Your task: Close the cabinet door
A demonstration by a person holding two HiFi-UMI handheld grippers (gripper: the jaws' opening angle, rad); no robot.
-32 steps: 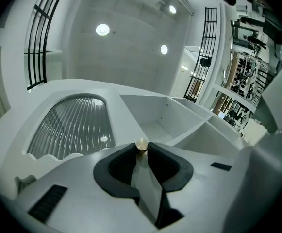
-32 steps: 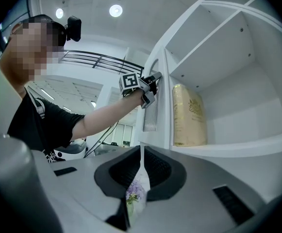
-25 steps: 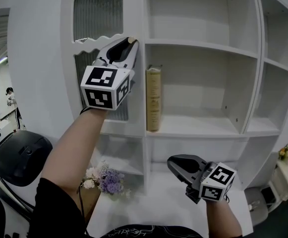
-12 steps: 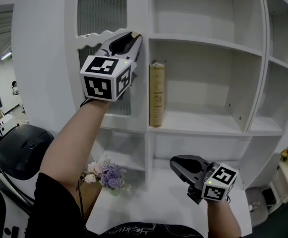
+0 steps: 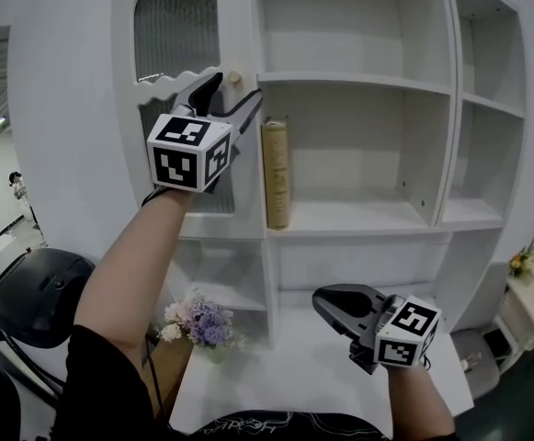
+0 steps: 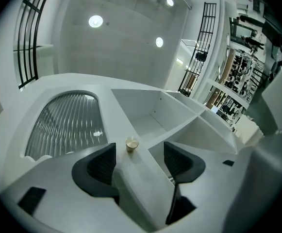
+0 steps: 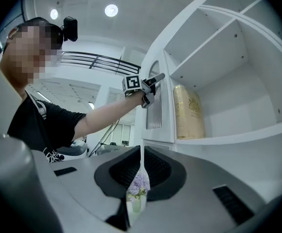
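The white cabinet door (image 5: 239,26), with its arched ribbed-glass panel (image 5: 175,26), lies flush with the shelf unit. Its small brass knob (image 5: 234,77) sits near the door's right edge. My left gripper (image 5: 234,90) is raised to the knob and its jaws are opening. The knob (image 6: 132,144) stands between the two pads and neither touches it. My right gripper (image 5: 340,301) hangs low over the white table, shut and holding nothing; in the right gripper view the right gripper (image 7: 141,161) shows only a thin slit between its jaws.
An upright tan book (image 5: 276,173) stands on the open shelf just right of the door. A vase of purple flowers (image 5: 198,324) sits low on the left by the white table (image 5: 294,366). A dark chair (image 5: 32,292) is at far left.
The left jaws, shut on the knob before, have spread apart and let it go. The right gripper has shifted slightly.
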